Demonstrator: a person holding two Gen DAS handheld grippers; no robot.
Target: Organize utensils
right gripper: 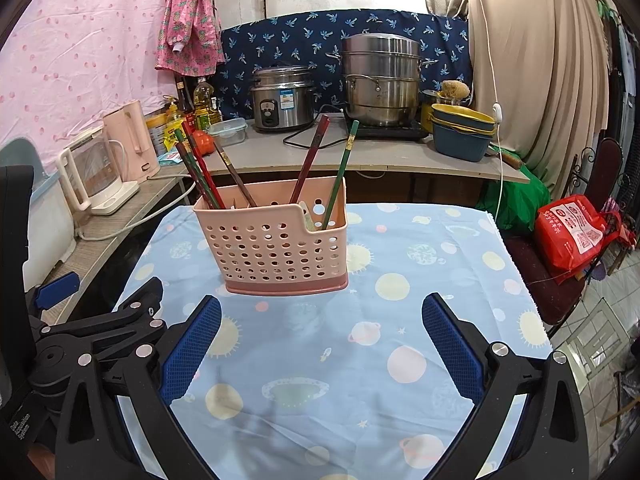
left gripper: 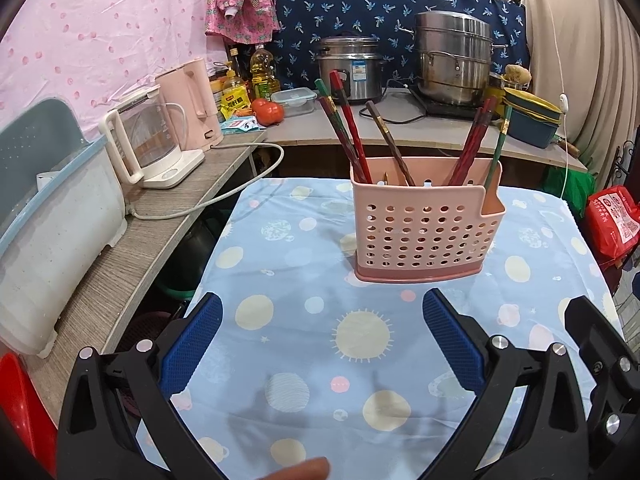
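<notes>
step: chopsticks (left gripper: 352, 136) stood in holder (left gripper: 428, 232) | my left gripper (left gripper: 320, 344), right gripper (right gripper: 320, 344) gaped wide, empty | next: probably withdraw

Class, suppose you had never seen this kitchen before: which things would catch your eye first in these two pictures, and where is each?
First, the pink perforated plastic utensil basket, upright in the middle of the blue planet-print tablecloth, with red, brown and green chopsticks leaning out of it. Behind it, on the grey counter, a tall stainless steel steamer pot stands right of a steel rice cooker. Nearest, the open left gripper and right gripper hold nothing.
</notes>
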